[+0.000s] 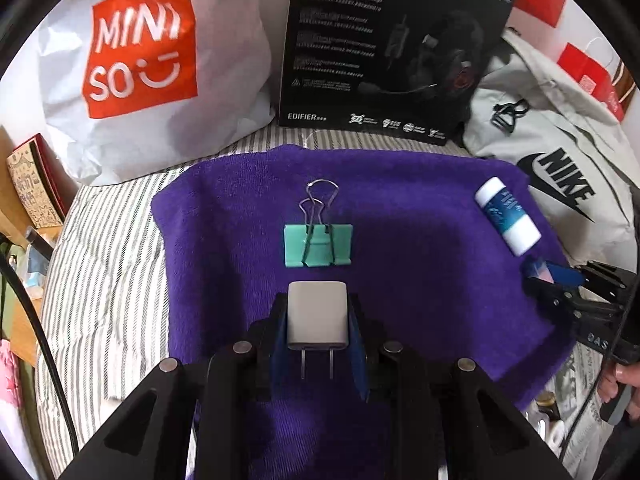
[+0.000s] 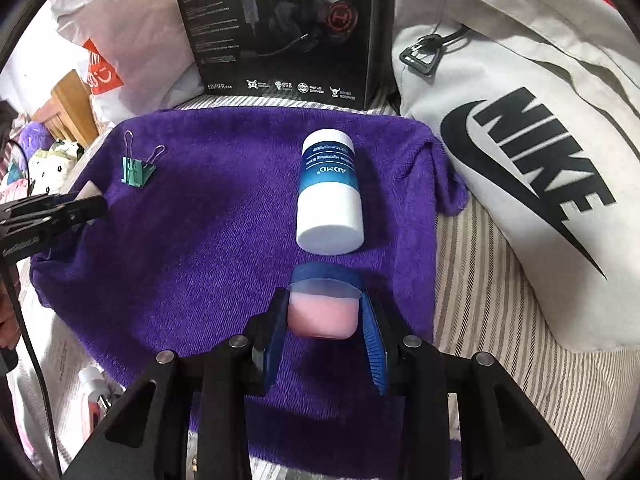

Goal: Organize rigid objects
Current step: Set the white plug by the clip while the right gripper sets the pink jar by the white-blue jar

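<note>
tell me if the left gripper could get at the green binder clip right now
Probably not yet: the left gripper has its jaws shut on a white charger. The binder clip lies just ahead on the purple towel, nothing between.

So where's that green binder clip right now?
The green binder clip lies on the purple towel, just ahead of the white charger held in the left gripper, well left of the white bottle.
</note>
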`<state>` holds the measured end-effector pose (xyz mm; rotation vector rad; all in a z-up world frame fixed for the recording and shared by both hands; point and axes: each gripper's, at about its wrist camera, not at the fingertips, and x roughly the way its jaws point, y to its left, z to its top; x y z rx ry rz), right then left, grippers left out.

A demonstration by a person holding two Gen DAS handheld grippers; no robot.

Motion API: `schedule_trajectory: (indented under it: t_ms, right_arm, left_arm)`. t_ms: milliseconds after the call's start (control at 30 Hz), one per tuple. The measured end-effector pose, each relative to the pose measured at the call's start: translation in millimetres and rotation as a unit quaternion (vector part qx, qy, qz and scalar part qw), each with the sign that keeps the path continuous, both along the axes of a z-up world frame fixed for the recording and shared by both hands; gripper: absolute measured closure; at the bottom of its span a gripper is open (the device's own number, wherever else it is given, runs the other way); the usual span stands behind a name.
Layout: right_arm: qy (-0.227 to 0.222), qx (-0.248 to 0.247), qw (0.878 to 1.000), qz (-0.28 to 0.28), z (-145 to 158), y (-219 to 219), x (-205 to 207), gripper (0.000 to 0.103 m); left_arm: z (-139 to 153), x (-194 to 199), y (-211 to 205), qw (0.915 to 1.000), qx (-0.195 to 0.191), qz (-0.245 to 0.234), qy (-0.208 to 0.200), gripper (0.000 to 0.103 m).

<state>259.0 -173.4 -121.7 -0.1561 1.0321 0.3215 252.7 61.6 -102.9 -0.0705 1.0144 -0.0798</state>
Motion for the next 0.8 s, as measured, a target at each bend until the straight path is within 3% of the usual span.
schedule_trajectory:
  t_ms: [400,467,567,667,800]
  right_arm:
    - [-0.012,-0.011,0.999,0.029,-4.2,6.0,3.4,0.066]
    - [-0.012,-0.010,0.999,0.037,-3.9,5.6,2.6,0.066]
    - [0.000,-0.010,0.999,0.042,-2.0,4.2,-1.8,0.065]
    - [0.004,-0.008,0.999,0.031,3.3,-0.6,-9.2,0.061]
    - [0.007,0.023,1.000,0.011,18.6,-14.7,-24.8,0.060]
  left_arm:
    - [-12.5,3.6,-15.4,0.9983,0.056,-0.017,-0.007,0.075]
    - [-12.9,1.6,-13.9,0.9988,0.047,-0.014,-0.006,0.069]
    - [-15.0,-1.6,-15.4,0.9991,0.034,-0.025,0.000,0.047]
    - [-17.1,-10.0,-20.3,0.9980,0.056,-0.029,0.000,0.043]
    - [-12.7,-20.4,-15.4,0.9992,0.038,-0.012,0.005,0.044]
